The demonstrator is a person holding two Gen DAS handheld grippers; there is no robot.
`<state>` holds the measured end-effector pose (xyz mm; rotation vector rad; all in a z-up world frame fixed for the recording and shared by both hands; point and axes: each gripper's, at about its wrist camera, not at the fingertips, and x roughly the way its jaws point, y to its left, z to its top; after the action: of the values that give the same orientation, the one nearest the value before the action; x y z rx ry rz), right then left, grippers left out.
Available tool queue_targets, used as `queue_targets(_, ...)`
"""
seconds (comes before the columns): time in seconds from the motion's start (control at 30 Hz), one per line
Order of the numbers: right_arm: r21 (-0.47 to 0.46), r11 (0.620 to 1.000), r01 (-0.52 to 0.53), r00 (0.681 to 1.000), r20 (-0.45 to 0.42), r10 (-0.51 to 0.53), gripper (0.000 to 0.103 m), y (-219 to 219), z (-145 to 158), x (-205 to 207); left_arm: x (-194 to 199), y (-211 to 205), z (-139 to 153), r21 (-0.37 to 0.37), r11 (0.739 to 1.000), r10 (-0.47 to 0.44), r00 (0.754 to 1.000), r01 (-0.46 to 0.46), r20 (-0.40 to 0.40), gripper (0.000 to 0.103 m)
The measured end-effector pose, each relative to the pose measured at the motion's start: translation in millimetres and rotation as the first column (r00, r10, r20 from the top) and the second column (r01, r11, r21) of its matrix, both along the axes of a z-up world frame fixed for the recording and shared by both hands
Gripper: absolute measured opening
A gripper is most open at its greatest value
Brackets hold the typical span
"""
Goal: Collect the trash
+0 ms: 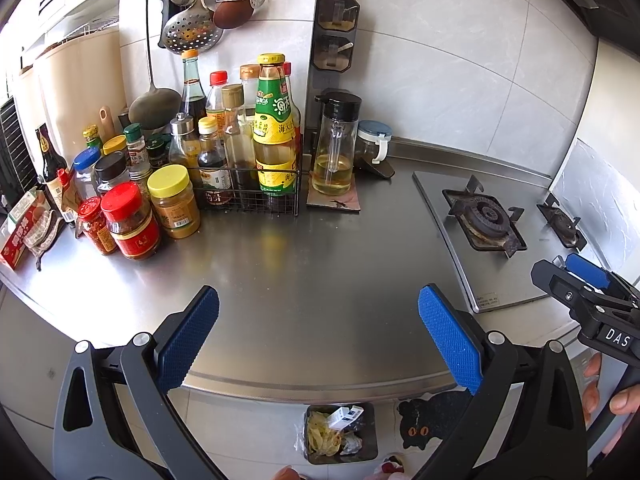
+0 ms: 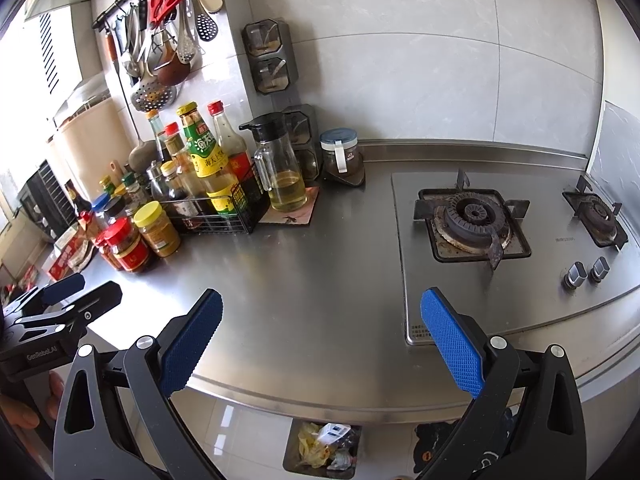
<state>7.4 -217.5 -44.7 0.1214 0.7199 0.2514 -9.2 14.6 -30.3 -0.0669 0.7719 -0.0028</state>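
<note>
Trash [image 1: 334, 432] sits in a small grey bin [image 1: 370, 446] on the floor, just below the front edge of the steel counter [image 1: 320, 280]; yellowish scraps, a white carton & crumpled bits fill it. Same bin shows in the right wrist view [image 2: 292, 452], w/ the trash [image 2: 324, 446] inside. Beside it on the floor, a black cat-shaped mat [image 1: 424, 420].

Left gripper [image 1: 318, 340] hangs over the counter's front edge, blue pads spread wide apart, nothing btwn them. Right gripper [image 2: 322, 342] likewise: jaws wide, holding nothing, over the counter edge near the stove's front corner. Each gripper shows at the side of the other's view; fingers of a hand [image 1: 592, 380] wrap the right one's handle.

Mid counter is bare steel. To the right, a gas stove [image 2: 416, 280] w/ two burners, two knobs [image 2: 586, 274] at its front right.

Further back on the left, a cluster of jars & bottles: a red-lid jar [image 1: 132, 224], a yellow-lid jar [image 1: 174, 208], then a wire rack [image 1: 248, 196] w/ sauce bottles incl. a tall green-label bottle [image 1: 276, 136]. Just right of the rack, an oil dispenser [image 1: 334, 148] on a coaster, then a small lidded jar [image 1: 374, 142] by the back wall.

On the wall behind, utensils [image 2: 160, 36] hang from a rail, plus wall-mounted spice boxes [image 1: 334, 32].
</note>
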Motion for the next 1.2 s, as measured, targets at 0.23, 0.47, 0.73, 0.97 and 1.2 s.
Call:
queue_targets(0.23,0.0,1.0,0.0,1.0,-0.003,0.0,0.1,-0.2,-1.2,0.9,0.1,-0.5,0.1,-0.001,1.0,-0.003,1.0,0.003,0.001,0.095)
queue_targets(0.47,0.01,1.0,-0.002,1.0,-0.012,0.002,0.1,-1.0,-4.9,3.9,1.0,-1.2,0.8,-0.005,1.0,0.025,1.0,-0.025,0.0,0.095)
queue_targets(0.73,0.019,1.0,-0.007,1.0,-0.024,0.007,0.1,-1.0,-9.0,5.3,1.5,-1.9,1.9,0.003,0.999,0.051,0.999,-0.051,0.017,0.095)
queue_targets(0.97,0.019,1.0,-0.01,1.0,-0.028,0.011,0.1,1.0,-9.5,5.1,-2.3,-3.0,5.3,-0.003,0.999,0.046,0.998,-0.046,0.04,0.095)
queue_targets(1.2,0.013,1.0,-0.014,1.0,-0.019,0.014,0.1,2.2,-7.4,4.1,-4.6,-2.0,7.4,-0.01,0.999,0.049,0.998,-0.048,0.046,0.095)
